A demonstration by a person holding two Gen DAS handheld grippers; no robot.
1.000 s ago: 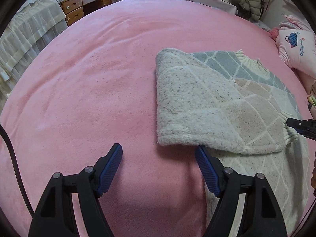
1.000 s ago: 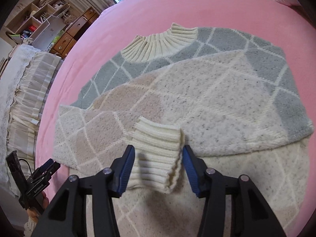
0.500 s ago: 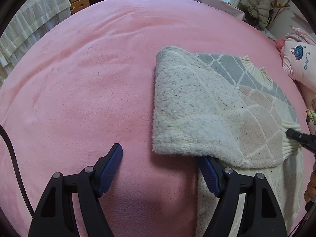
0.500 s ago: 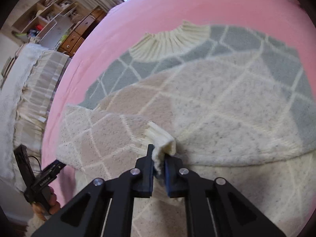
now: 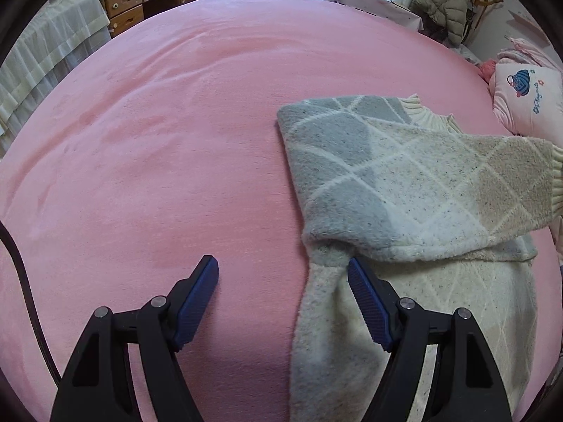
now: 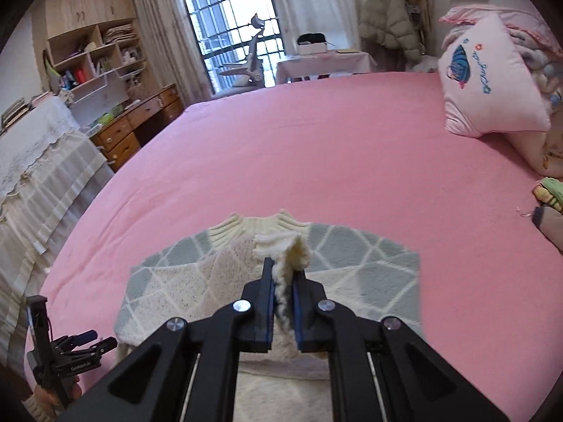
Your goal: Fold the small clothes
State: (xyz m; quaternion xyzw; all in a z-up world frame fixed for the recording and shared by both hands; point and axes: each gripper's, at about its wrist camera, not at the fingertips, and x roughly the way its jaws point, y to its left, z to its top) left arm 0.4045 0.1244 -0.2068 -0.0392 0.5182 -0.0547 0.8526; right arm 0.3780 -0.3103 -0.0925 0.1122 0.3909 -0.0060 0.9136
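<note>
The sweater (image 5: 404,190) lies on the pink bed (image 5: 158,140), nearer its pillow-side edge. The right gripper (image 6: 282,283) is closed on the ribbed cuff (image 6: 286,246), carrying the sleeve across the body. The left gripper (image 5: 283,274) is wide open and holds nothing. Next, I think, the cuff must be laid flat and released.

Left gripper (image 5: 283,274) agape — right gripper (image 6: 282,272) clamped
</note>
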